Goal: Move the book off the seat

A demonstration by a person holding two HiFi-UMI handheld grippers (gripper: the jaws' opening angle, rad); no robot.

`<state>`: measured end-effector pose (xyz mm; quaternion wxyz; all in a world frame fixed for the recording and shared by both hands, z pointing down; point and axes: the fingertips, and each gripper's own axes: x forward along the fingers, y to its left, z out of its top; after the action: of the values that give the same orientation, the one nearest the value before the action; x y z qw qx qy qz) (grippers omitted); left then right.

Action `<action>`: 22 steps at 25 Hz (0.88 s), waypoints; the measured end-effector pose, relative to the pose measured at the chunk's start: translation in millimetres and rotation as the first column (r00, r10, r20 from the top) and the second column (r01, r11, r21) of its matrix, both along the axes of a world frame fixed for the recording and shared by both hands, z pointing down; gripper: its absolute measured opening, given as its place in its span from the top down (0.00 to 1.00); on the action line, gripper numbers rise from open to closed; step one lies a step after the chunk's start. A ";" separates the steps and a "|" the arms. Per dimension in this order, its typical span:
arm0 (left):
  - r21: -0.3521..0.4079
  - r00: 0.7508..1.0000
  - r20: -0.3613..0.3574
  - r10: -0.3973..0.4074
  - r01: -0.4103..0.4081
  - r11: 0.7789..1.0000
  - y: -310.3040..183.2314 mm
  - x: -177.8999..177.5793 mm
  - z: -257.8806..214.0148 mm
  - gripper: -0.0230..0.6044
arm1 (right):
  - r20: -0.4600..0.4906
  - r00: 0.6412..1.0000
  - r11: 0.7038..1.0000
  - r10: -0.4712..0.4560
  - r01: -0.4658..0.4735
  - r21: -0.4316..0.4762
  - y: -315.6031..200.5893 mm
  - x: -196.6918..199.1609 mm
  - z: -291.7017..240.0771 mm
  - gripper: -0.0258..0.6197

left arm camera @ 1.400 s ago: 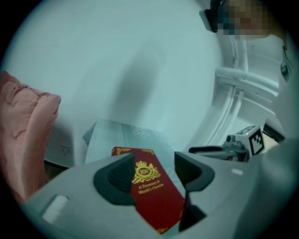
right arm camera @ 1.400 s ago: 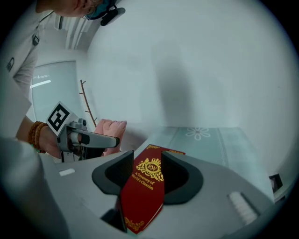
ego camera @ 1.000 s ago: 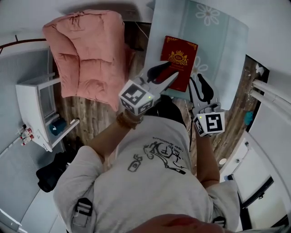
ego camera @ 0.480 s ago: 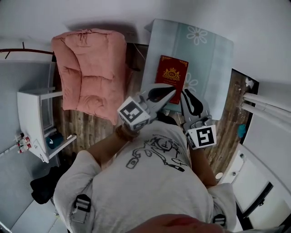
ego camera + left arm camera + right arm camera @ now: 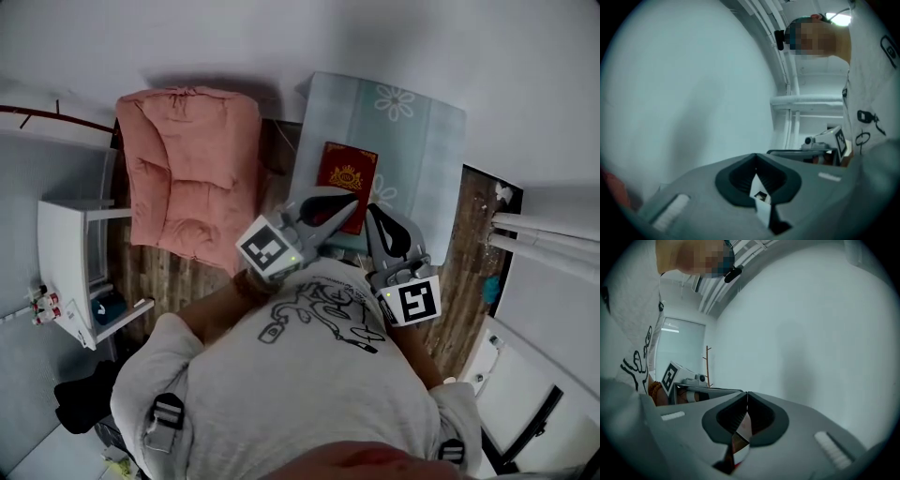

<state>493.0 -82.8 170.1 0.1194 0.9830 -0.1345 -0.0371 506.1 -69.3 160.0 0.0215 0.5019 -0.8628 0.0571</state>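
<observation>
Beside the pink armchair stands a counter with a daisy cloth; the red book lies on it, off the armchair, so we think the job is done; our left claw is clenched, empty; our right claw just closed, empty too.

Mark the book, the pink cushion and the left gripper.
book (image 5: 348, 172): head view, middle of the red cover.
pink cushion (image 5: 192, 167): head view, centre of the padding.
left gripper (image 5: 351, 207): head view, closed jaw tips.
</observation>
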 end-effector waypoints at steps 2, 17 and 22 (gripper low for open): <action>-0.005 1.000 -0.022 -0.002 0.001 1.000 2.2 3.0 -9.7 0.96 | 0.000 1.000 1.000 0.006 -0.006 0.015 1.4 0.7 -8.6 0.95; -0.011 0.999 -0.024 -0.037 0.037 0.999 3.7 8.4 -15.3 0.96 | -0.009 1.000 1.000 0.007 -0.007 0.018 3.0 6.1 -10.8 0.95; -0.033 0.999 -0.023 -0.041 0.040 0.999 4.0 8.2 -10.3 0.96 | -0.015 1.000 1.000 0.006 -0.005 0.014 4.2 5.3 -8.9 0.95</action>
<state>501.2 -78.9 159.7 0.1363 0.9775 -0.1536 -0.0492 511.4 -65.1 151.1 0.0243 0.5048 -0.8616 0.0475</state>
